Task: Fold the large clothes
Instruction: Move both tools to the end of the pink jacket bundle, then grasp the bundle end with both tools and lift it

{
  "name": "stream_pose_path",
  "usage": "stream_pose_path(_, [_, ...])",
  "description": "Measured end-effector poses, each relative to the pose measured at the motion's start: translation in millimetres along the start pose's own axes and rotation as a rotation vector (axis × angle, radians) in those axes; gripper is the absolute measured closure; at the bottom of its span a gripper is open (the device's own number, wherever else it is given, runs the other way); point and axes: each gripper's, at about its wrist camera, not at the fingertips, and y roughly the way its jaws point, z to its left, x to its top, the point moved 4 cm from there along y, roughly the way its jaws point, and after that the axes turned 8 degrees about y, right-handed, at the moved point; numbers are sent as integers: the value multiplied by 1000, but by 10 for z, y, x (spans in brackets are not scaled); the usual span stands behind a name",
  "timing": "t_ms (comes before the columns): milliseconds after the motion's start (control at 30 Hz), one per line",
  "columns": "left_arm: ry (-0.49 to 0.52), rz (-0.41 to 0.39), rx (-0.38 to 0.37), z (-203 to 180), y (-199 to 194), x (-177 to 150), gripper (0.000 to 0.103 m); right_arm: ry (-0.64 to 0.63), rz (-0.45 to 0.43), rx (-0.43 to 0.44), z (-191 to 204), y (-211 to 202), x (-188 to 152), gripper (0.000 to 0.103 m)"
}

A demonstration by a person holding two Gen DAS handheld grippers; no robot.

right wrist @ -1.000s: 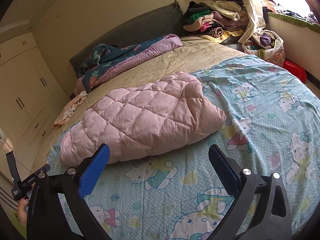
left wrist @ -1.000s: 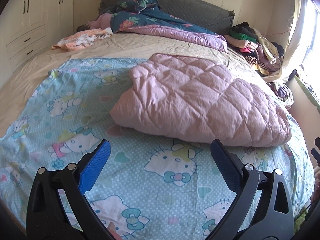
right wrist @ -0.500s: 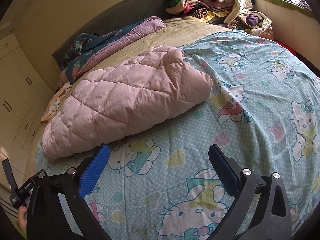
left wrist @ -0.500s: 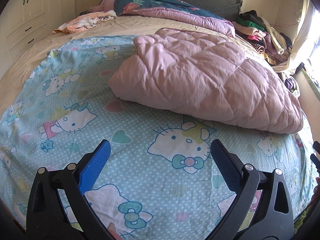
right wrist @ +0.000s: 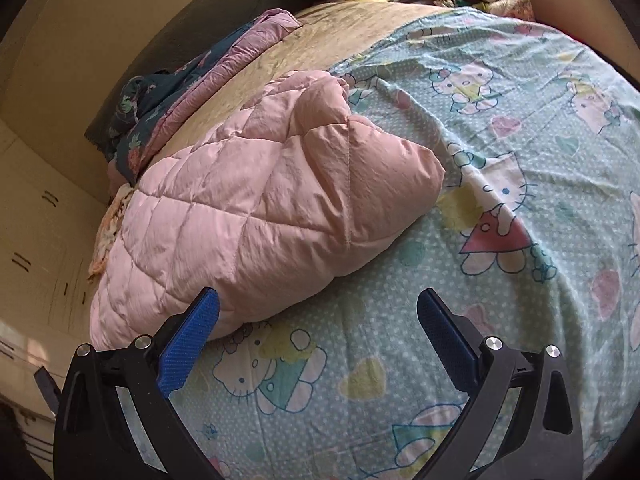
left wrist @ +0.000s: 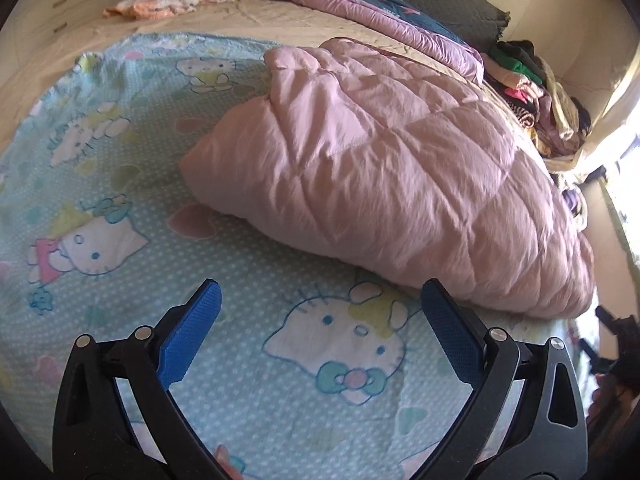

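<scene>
Both claws wide, empty: left claw (left wrist: 318,308), right claw (right wrist: 318,312). Risk: puffy pink quilted coat (left wrist: 384,168) mid-frame slips, or claws snag cartoon-cat sheet (right wrist: 520,240).

The left gripper (left wrist: 318,298) hovers with its jaws spread wide and nothing between them, its blue pads (left wrist: 188,340) angled outward, just short of the pink quilted garment (left wrist: 392,168). The right gripper (right wrist: 318,306) is equally wide apart and empty; its left-hand pad sits against the garment's near edge, though contact cannot be confirmed.
</scene>
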Motion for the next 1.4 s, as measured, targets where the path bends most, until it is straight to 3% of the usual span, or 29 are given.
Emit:
stream_pose_path(67, [-61,5,-76,16,55,70,9,23,-1,-1,0,76,65,4])
stream_pose_path(233, [-209,21,-150,106,244,198,9,69,27,-2,-13,311,170,4])
stream_pose_path(567, [-351,-12,-191,255,533,358,8,107,16,40,3,536,273,4])
stream_pose_path(933, [-391,-52,-184,258,707,419,8,98,15,74,8,738,328,4])
stream_pose_path(1400, [-364,-84,-147,208,767,503,10,70,9,99,79,851,379,5])
